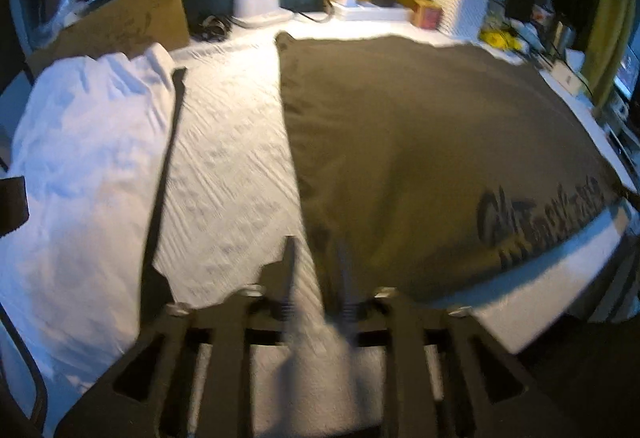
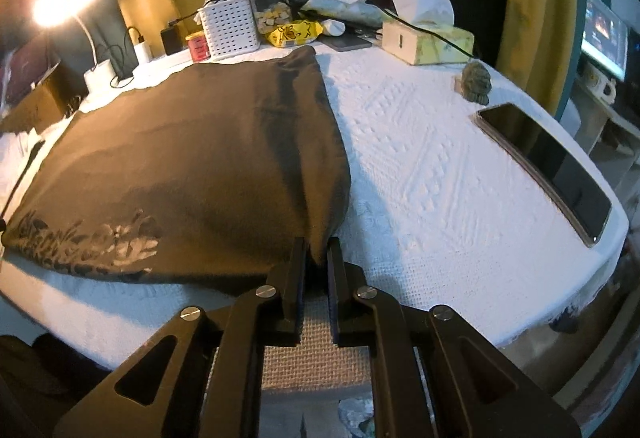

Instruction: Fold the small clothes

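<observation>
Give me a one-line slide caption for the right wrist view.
Right gripper at the near corner of the dark printed garment lying folded on the white tablecloth, phone lying alongside.

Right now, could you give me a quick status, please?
Left tongs open, off the shirt. Right tongs around its corner. Phone clear.

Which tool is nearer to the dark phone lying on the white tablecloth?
The right tool. It sits at the brown printed garment's near right corner, with the phone beyond on its right. The left tool is at the garment's opposite edge.
</observation>
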{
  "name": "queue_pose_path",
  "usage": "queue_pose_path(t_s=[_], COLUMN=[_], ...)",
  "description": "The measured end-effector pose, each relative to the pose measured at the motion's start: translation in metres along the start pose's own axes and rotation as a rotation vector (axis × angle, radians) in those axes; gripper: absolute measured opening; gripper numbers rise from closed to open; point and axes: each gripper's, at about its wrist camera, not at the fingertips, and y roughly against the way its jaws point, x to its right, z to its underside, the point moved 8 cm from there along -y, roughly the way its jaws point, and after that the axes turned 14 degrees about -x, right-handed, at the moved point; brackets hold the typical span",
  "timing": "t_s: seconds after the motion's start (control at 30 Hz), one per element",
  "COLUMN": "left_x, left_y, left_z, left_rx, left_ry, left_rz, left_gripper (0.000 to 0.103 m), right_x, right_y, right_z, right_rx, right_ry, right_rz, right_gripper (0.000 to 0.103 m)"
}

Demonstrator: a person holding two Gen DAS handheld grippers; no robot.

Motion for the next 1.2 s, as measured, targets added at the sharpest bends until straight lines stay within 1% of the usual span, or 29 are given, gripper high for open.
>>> queue_pose_path(t_s=[0.07, 0.13, 0.17, 0.23, 0.37, 0.57, 0.6, 0.67, 0.73, 0.77, 0.8, 0.87, 0.93, 0.97, 1.0, 1.07, 1.1, 1.2], left_x=[-0.004, -0.007, -0.007, -0.009, -0.012, -0.017, -0.017, -0.016, -0.015, -0.015, -0.015, -0.015, -0.015, -0.015, -0.013, -0.012, -0.012, -0.019], left_y=[0.004, 0.004, 0.002, -0.004, -0.017, -0.036, -0.038, -0.044, -0.052, -0.055, -0.059, -0.063, -0.064, -0.065, -0.065, -0.065, -0.065, -0.063], left_z=[-0.011, -0.023, -0.03, -0.04, -0.058, -0.082, -0.084, -0.091, -0.096, -0.098, -0.1, -0.103, -0.106, -0.107, -0.109, -0.11, -0.111, -0.112], left_rx=[0.027, 0.042, 0.049, 0.049, 0.051, 0.047, 0.045, 0.035, 0.021, 0.013, 0.003, -0.001, 0.002, 0.001, -0.002, 0.001, 0.0, 0.002], left_ry=[0.029, 0.041, 0.039, 0.035, 0.024, 0.025, 0.025, 0.019, 0.007, 0.005, 0.004, 0.006, 0.0, -0.003, -0.008, -0.022, -0.023, -0.002], left_rz=[0.016, 0.019, 0.014, 0.003, 0.003, -0.006, -0.005, 0.005, 0.002, 0.003, 0.006, 0.002, -0.008, -0.002, 0.005, -0.027, -0.032, -0.047], left_gripper=[0.063, 0.063, 0.063, 0.063, 0.063, 0.062, 0.057, 0.049, 0.046, 0.04, 0.036, 0.034, 0.018, 0.005, 0.003, 0.003, 0.003, 0.003], right_x=[0.002, 0.006, 0.008, 0.012, 0.017, 0.018, 0.019, 0.019, 0.019, 0.019, 0.019, 0.018, 0.016, 0.017, 0.018, 0.019, 0.019, 0.014], right_y=[0.001, 0.002, 0.002, 0.001, -0.003, -0.012, -0.013, -0.017, -0.02, -0.023, -0.025, -0.031, -0.04, -0.045, -0.05, -0.058, -0.062, -0.072], right_z=[-0.002, -0.005, -0.008, -0.014, -0.026, -0.051, -0.056, -0.067, -0.077, -0.082, -0.087, -0.098, -0.107, -0.112, -0.116, -0.122, -0.124, -0.129], right_rx=[-0.003, -0.002, 0.001, 0.006, 0.006, 0.009, 0.011, 0.015, 0.017, 0.017, 0.016, 0.012, 0.001, -0.006, -0.01, -0.024, -0.035, -0.061], right_ry=[-0.005, -0.014, -0.021, -0.035, -0.056, -0.072, -0.072, -0.071, -0.073, -0.072, -0.067, -0.058, -0.049, -0.046, -0.045, -0.042, -0.037, -0.009], right_rz=[0.012, 0.019, 0.022, 0.022, 0.025, 0.024, 0.024, 0.025, 0.024, 0.024, 0.025, 0.024, 0.019, 0.017, 0.015, 0.006, -0.001, -0.017], right_gripper=[0.027, 0.033, 0.034, 0.034, 0.034, 0.034, 0.034, 0.034, 0.034, 0.034, 0.034, 0.034, 0.034, 0.034, 0.034, 0.034, 0.034, 0.034])
